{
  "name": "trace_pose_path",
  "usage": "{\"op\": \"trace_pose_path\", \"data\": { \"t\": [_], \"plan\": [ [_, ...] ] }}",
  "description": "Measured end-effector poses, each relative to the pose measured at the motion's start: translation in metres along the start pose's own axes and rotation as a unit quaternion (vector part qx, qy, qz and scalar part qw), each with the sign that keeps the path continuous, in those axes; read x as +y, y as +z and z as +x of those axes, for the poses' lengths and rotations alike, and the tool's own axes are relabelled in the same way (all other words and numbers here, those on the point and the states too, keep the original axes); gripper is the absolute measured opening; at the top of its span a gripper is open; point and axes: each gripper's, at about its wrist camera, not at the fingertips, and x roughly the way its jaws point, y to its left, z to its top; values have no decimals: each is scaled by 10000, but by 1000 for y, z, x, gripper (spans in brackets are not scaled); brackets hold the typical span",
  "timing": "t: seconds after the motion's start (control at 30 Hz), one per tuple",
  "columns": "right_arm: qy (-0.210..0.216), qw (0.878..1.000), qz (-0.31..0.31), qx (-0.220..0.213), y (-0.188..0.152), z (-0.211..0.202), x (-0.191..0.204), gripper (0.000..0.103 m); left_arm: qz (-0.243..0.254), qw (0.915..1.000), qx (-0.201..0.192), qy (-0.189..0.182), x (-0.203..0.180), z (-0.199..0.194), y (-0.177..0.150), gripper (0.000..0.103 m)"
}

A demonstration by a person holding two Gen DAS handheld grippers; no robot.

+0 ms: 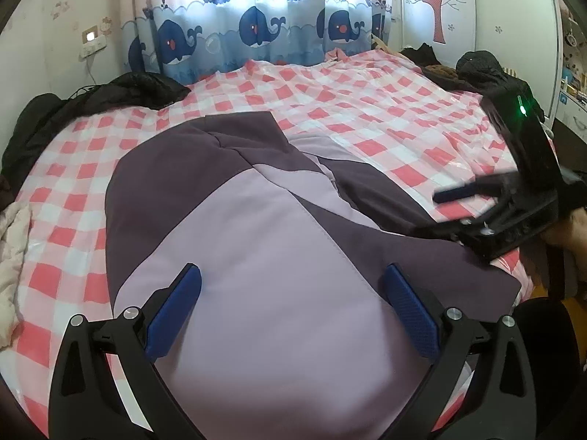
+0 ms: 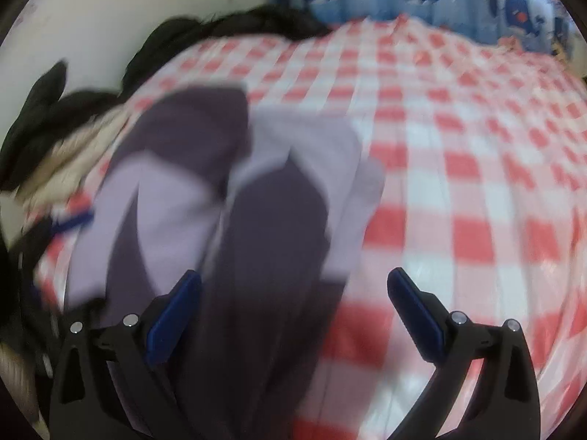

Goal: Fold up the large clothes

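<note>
A large garment in light lilac and dark purple panels [image 1: 256, 242] lies partly folded on a bed with a pink and white checked cover [image 1: 367, 110]. My left gripper [image 1: 291, 275] is open and empty, held just above the lilac panel near the bed's front edge. My right gripper [image 2: 293, 278] is open and empty over the garment's [image 2: 227, 198] right side; the right wrist view is blurred. In the left wrist view the right gripper [image 1: 451, 201] shows at the garment's right edge. The left gripper's blue tip [image 2: 73, 220] shows at the left of the right wrist view.
Dark clothes [image 1: 91, 106] are piled along the bed's left side and more dark clothes [image 1: 477, 69] at the far right. A cream fleece item [image 1: 11, 256] lies at the left edge. Whale-print curtains [image 1: 256, 29] hang behind the bed.
</note>
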Motion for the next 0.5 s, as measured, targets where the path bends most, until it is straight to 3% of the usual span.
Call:
{"op": "trace_pose_path", "data": {
  "t": [0.03, 0.1, 0.13, 0.23, 0.5],
  "plan": [
    [65, 10000, 59, 46, -7, 2, -3, 97, 35, 10000, -9, 30, -2, -1, 0, 95],
    [681, 9966, 457, 90, -22, 3, -14, 97, 28, 10000, -12, -3, -1, -1, 0, 95],
    [775, 9955, 548, 77, -25, 4, -17, 97, 29, 10000, -25, -1, -2, -2, 0, 95],
    [548, 9977, 400, -38, -30, 2, -17, 97, 47, 10000, -25, 6, -3, -3, -1, 95],
    [620, 9979, 176, -14, -35, -2, -13, 97, 78, 9999, -51, -73, -4, -5, 1, 95]
  ]
}}
